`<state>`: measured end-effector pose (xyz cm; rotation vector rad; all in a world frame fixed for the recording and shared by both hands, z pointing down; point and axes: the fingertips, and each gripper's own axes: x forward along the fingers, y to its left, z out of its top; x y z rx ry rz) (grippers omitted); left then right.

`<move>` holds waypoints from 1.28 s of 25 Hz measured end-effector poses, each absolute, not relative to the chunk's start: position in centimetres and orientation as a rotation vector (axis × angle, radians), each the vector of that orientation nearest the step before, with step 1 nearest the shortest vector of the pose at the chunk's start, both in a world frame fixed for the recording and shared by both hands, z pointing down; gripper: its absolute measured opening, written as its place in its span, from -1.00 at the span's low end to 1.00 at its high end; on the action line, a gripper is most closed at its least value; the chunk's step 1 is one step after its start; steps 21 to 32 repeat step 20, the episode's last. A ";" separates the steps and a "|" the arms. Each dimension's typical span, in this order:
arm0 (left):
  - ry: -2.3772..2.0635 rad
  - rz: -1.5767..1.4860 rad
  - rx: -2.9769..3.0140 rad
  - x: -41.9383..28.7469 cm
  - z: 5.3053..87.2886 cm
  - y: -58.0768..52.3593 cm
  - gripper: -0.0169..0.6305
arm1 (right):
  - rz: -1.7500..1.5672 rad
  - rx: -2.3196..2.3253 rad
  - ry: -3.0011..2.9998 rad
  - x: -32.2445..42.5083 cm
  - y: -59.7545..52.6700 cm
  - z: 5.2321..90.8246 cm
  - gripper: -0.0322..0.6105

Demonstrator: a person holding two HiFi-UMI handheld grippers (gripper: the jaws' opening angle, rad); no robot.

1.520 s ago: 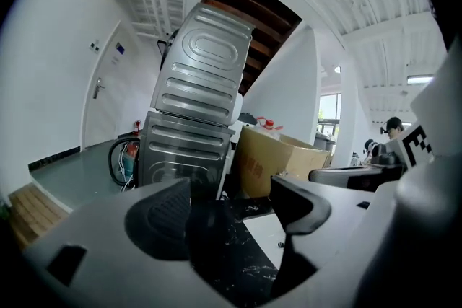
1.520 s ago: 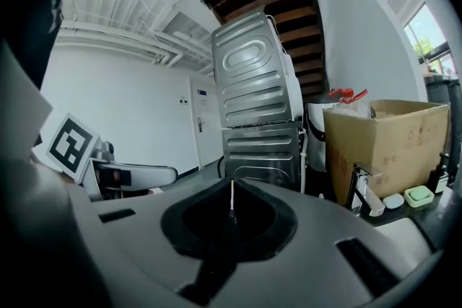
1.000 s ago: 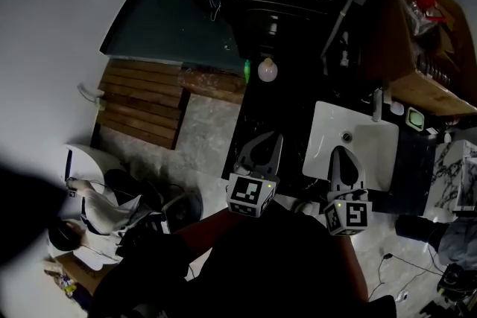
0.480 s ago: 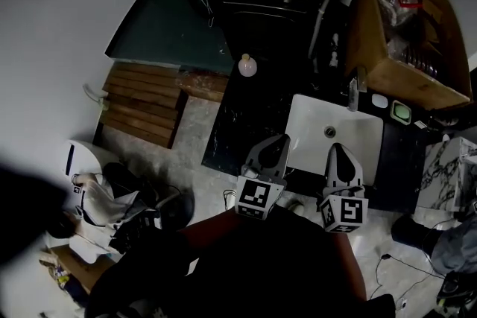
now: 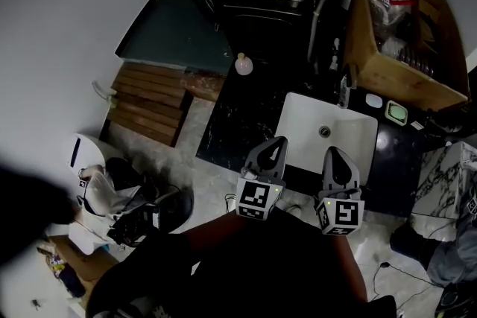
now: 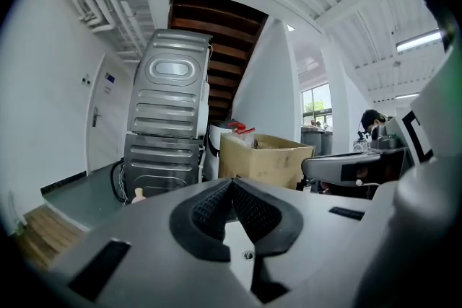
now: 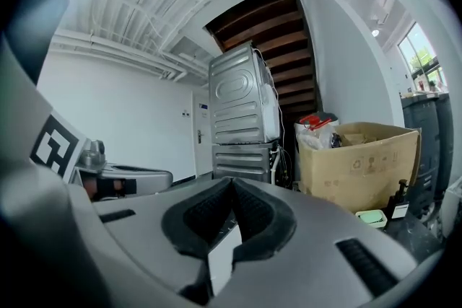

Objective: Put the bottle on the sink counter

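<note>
Your left gripper (image 5: 275, 143) and right gripper (image 5: 334, 153) are both closed and empty at lower centre; the bottle (image 5: 244, 65) stands well apart, further up the frame.

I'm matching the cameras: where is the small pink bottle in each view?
Head view: pink bottle at the dark counter's far end.
Left gripper view: pink bottle low left, before the grey machines.
Right gripper view: not in it.
Shared landmark: cardboard box.

Bottle (image 5: 244, 65) on the table (image 5: 238, 123) at its far left corner, sink (image 5: 305, 132) to its right, cardboard box (image 5: 391, 77) behind the sink.
</note>
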<state>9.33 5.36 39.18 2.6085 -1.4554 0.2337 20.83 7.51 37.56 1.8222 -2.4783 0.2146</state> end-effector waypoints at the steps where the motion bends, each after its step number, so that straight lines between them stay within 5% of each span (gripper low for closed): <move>1: -1.463 0.229 2.605 9.6 39.1 5.6 -0.90 | 0.209 1.821 -2.485 21.0 7.7 37.4 -0.79; 32: -1.521 0.208 2.590 13.0 38.2 9.7 -0.90 | 0.204 1.778 -2.497 24.2 11.4 37.3 -0.79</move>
